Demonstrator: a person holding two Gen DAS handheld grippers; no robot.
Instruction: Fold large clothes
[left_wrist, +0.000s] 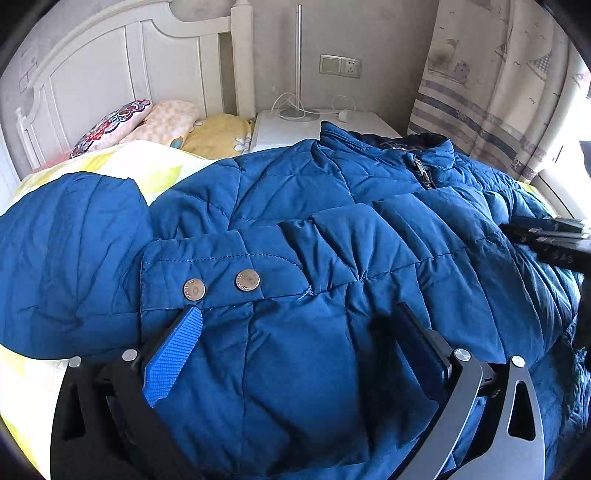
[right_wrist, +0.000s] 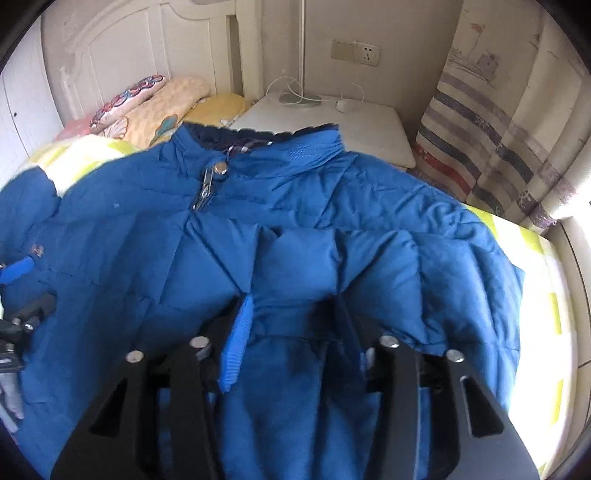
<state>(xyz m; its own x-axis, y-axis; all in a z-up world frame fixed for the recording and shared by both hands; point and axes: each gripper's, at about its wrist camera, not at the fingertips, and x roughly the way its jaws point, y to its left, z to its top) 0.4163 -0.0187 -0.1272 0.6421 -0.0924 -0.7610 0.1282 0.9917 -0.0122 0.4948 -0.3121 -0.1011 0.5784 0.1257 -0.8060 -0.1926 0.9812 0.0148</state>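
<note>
Fingers of my left gripper (left_wrist: 295, 317) gape over the folded cuff (left_wrist: 221, 273), while my right gripper (right_wrist: 291, 314) seemingly pinches jacket (right_wrist: 332, 229) padding to fold it.

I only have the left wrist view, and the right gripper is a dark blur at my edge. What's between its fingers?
Observer: A puffed fold of the blue jacket fills the gap of the right gripper; I cannot tell whether it is pinched.
Operator: Anything fastening the collar above the zipper?
Observer: Yes, a metal snap sits on the collar just above the zipper pull.
</note>
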